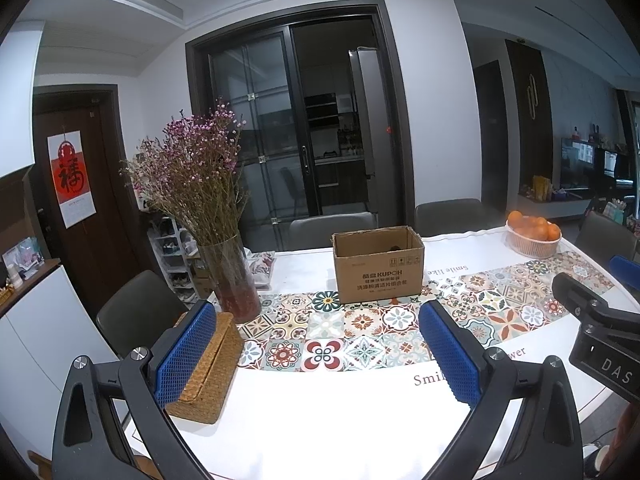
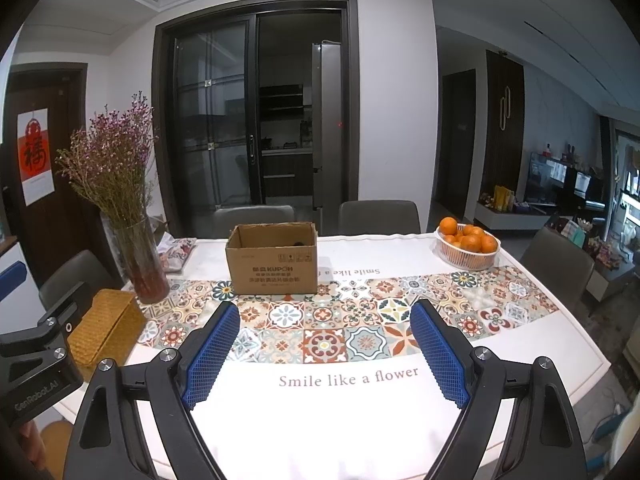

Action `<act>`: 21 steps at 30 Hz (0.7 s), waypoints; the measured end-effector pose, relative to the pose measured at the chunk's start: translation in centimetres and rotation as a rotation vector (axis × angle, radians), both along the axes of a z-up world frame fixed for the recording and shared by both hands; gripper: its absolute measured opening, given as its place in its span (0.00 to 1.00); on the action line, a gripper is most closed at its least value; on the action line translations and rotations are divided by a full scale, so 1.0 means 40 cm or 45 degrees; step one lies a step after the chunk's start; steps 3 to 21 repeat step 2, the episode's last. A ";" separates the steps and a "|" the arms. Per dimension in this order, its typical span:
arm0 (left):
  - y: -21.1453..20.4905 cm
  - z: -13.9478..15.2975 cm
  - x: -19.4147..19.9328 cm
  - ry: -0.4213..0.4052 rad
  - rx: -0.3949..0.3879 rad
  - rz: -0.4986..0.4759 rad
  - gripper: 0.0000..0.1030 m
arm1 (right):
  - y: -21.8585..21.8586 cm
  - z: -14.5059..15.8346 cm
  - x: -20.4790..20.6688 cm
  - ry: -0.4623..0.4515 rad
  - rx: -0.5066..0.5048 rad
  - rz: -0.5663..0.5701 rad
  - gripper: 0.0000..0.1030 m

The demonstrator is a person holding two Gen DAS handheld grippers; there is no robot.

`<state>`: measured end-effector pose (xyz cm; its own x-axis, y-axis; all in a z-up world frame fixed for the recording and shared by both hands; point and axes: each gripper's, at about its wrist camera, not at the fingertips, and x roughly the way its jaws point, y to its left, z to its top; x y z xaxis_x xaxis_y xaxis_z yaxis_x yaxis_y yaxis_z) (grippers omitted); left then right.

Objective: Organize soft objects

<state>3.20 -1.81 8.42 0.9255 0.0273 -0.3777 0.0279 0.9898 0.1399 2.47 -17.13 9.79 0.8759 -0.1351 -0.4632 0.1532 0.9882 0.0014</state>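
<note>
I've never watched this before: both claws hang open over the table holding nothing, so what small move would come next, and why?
Probably the left gripper reaches toward the patterned pouch behind the vase. Both it and the right gripper are open and empty, and that pouch is the only soft-looking thing outside the open cardboard box.

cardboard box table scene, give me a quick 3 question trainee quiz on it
1. True or false: the cardboard box stands with its top flaps open.
2. Which item sits nearest the glass vase of dried flowers?
A. the basket of oranges
B. the woven wicker box
C. the grey chair behind the table
3. Fill in: the blue fingers of the right gripper hold ____.

Key
1. True
2. B
3. nothing; they stand wide apart over the tablecloth
</note>
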 end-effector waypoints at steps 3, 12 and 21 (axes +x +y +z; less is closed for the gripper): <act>0.000 0.000 0.000 0.000 -0.001 0.000 1.00 | -0.002 0.000 -0.002 -0.001 -0.002 0.001 0.86; 0.000 0.000 0.000 0.000 -0.001 0.000 1.00 | -0.002 0.000 -0.002 -0.001 -0.002 0.001 0.86; 0.000 0.000 0.000 0.000 -0.001 0.000 1.00 | -0.002 0.000 -0.002 -0.001 -0.002 0.001 0.86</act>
